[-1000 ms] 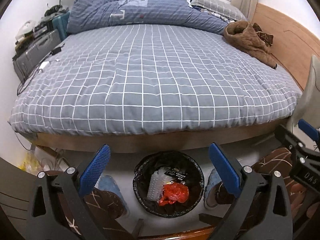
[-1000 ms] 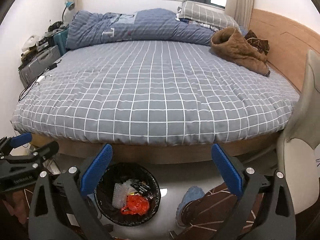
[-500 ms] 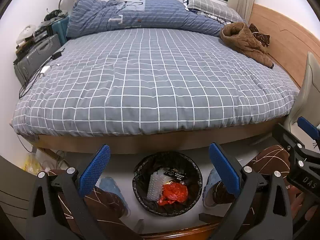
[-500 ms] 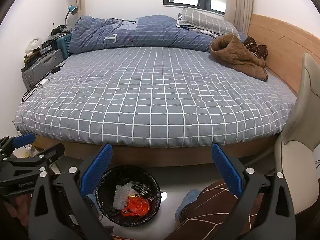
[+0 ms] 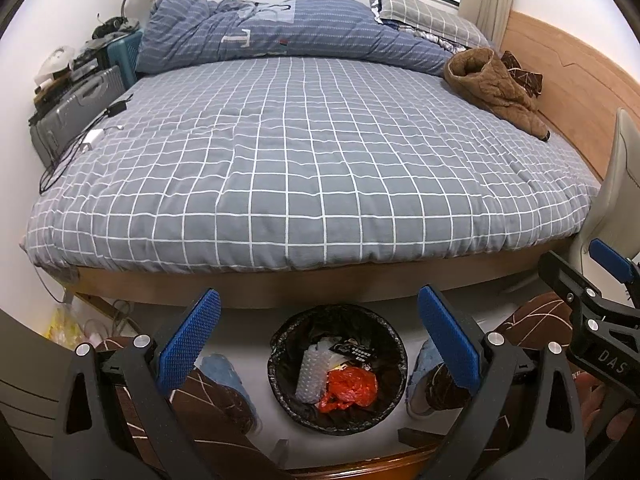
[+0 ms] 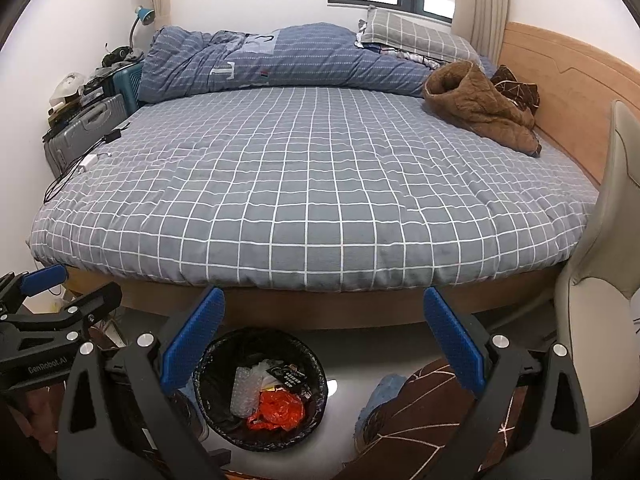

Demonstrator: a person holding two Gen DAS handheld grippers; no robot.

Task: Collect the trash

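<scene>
A black-lined trash bin (image 5: 288, 332) stands on the floor in front of the bed; it also shows in the right wrist view (image 6: 212, 360). Inside lie a red crumpled bag (image 5: 352, 388), bubble wrap (image 5: 310, 376) and a black wrapper (image 5: 356, 354). My left gripper (image 5: 320, 320) is open and empty, held above the bin. My right gripper (image 6: 324, 320) is open and empty, above and to the right of the bin. Each gripper shows at the edge of the other's view.
A bed with a grey checked cover (image 5: 304, 160) fills the view, with a blue duvet (image 5: 280, 28) and a brown jacket (image 5: 492, 84) at the back. Suitcases (image 5: 76, 108) stand at the left, a beige chair (image 6: 600, 280) at the right. My legs and slippers flank the bin.
Both grippers have risen and tilted up, so more of the far wall and window shows. The bin and its contents have not moved. Both grippers stayed open.
</scene>
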